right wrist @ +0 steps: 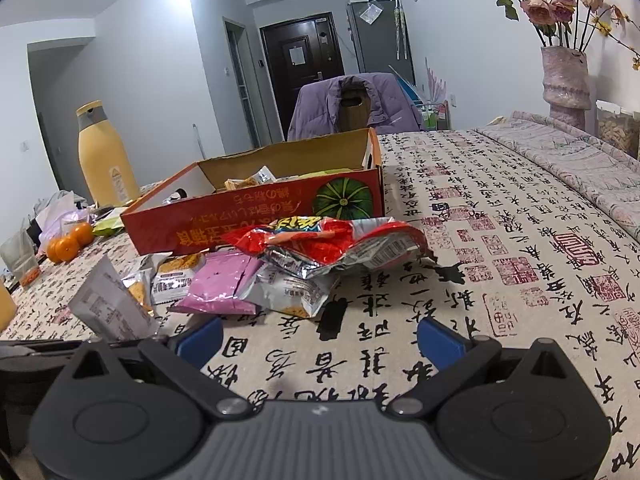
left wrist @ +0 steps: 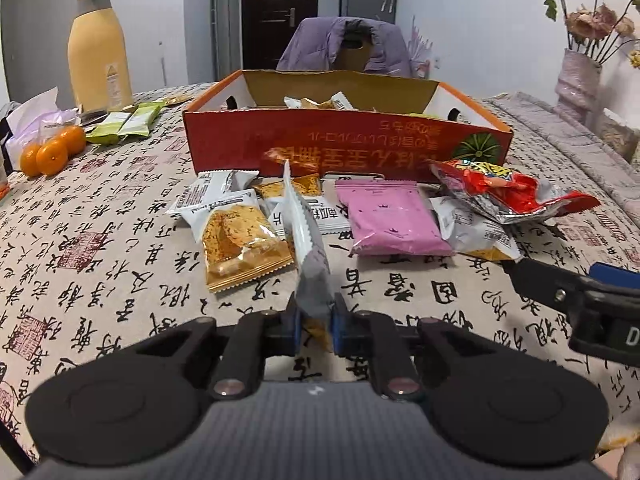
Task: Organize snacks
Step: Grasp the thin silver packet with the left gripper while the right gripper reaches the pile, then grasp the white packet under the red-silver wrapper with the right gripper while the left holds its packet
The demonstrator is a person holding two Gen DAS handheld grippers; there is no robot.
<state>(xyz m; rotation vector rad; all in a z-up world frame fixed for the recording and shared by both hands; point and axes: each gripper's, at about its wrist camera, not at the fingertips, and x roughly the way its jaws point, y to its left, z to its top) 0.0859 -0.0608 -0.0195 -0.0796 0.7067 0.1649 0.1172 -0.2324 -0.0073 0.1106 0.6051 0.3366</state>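
Note:
My left gripper (left wrist: pixel 314 326) is shut on a grey-white snack packet (left wrist: pixel 308 256), held upright on edge above the table; it also shows in the right wrist view (right wrist: pixel 110 304). Beyond it lies a heap of snacks: an orange-crumb packet (left wrist: pixel 240 244), a pink packet (left wrist: pixel 390 220) and a crumpled red bag (left wrist: pixel 504 190). Behind them stands an open red cardboard box (left wrist: pixel 344 148) with several packets inside. My right gripper (right wrist: pixel 320 338) is open and empty, low over the tablecloth just right of the heap, near the pink packet (right wrist: pixel 224 284) and red bag (right wrist: pixel 332 244); the box (right wrist: pixel 256 216) stands behind.
A yellow bottle (left wrist: pixel 98 48), oranges (left wrist: pixel 52 150) in a plastic bag and green packets (left wrist: pixel 124 124) lie at the far left. A vase of flowers (right wrist: pixel 566 76) stands far right. A chair with a purple jacket (left wrist: pixel 344 44) is behind the box. The tablecloth (right wrist: pixel 500 248) carries calligraphy print.

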